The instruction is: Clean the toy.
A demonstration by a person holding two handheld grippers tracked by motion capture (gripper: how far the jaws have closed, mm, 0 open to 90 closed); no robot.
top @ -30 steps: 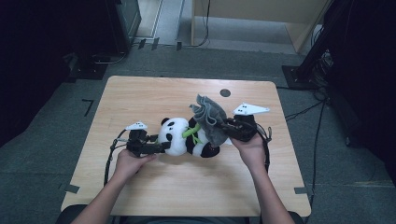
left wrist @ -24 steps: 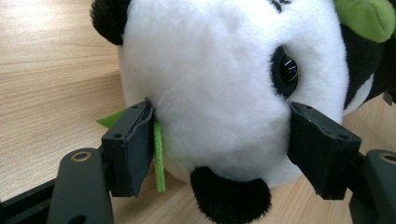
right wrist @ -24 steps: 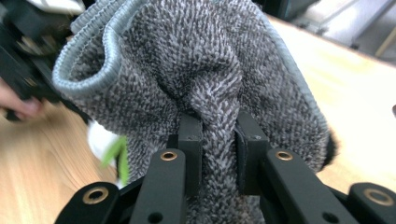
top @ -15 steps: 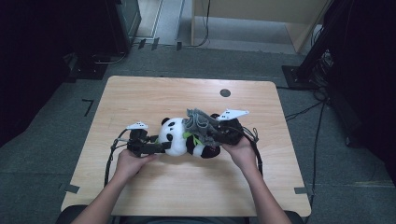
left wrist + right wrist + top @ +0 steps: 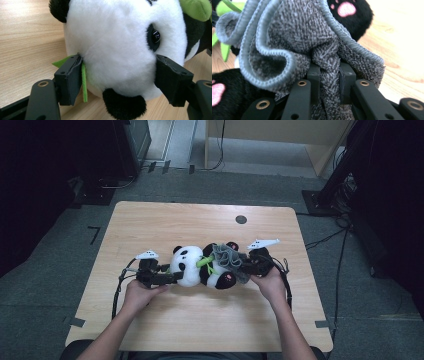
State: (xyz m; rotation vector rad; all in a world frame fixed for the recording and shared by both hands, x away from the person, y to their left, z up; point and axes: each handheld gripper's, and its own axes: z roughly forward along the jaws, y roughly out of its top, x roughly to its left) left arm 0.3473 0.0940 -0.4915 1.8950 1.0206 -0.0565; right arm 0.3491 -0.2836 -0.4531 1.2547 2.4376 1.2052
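A plush panda (image 5: 200, 267) is laid on its side near the middle of the wooden table (image 5: 165, 222), head toward the person's left, feet toward the right. Its white head (image 5: 112, 47) is clamped between the jaws of the left gripper (image 5: 162, 279); both pads are pressed into the fur, one on each cheek, with a strip of green felt (image 5: 84, 82) caught beside one pad. The left gripper is held low over the tabletop by the left hand (image 5: 140, 292).

A grey knitted cloth (image 5: 229, 260) is bunched over the panda's lower body. In the right gripper view, a twisted fold of this cloth (image 5: 312, 42) is pinched tightly between the nearly closed jaws of the right gripper (image 5: 329, 82). Black feet with pink paw pads (image 5: 347, 8) are seen just behind and beside the cloth. The right gripper (image 5: 257, 265) is held by the right hand (image 5: 270, 282).
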